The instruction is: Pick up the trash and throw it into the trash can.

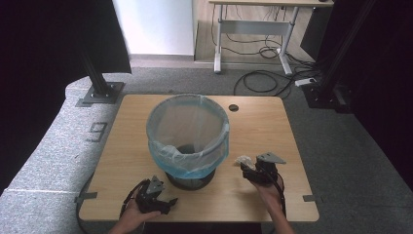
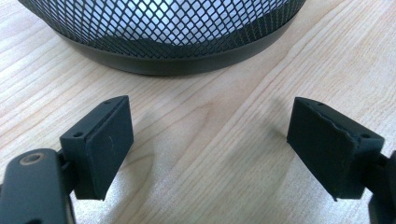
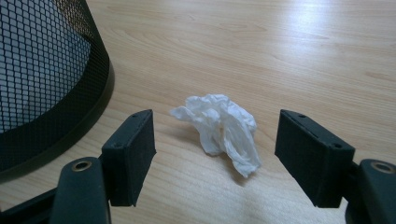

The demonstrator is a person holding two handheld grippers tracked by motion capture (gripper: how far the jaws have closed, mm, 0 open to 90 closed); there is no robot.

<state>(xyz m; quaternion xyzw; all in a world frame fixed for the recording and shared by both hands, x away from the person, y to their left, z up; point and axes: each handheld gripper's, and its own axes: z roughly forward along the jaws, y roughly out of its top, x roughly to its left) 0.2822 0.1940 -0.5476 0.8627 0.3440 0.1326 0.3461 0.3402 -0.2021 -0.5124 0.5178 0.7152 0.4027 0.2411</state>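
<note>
Looking down from the high view: right gripper [image 1: 249, 168] sits low over the wooden table [image 1: 272, 126], with a crumpled tissue [image 1: 243, 160] just ahead of its jaws, to the side of the mesh wastebasket [image 1: 188, 136]. The basket stands mid-table, lined with a thin translucent blue bag folded over the rim, presumably where the tissue is meant to go. Left gripper [image 1: 164, 201] rests near the table's front edge, close to the basket foot, apparently parked out of the way.

Left gripper view: left gripper [image 2: 210, 149] has its jaws spread wide, with nothing between them but bare, pale, straight-grained wood. Pads are matte black rubber, flat and rectangular. Straight ahead curves the basket [image 2: 177, 46]: black wire mesh above a solid dark base ring.

Right gripper view: right gripper [image 3: 215, 154] also stands wide open, holding nothing. The tissue [image 3: 222, 130] lies on the table between the two pads, slightly beyond them, touching neither. It is soft, white, irregularly wadded paper, so it should compress easily. Approach looks lined up for a pinch. Basket wall [image 3: 46, 79] rises beside the one jaw.
</note>
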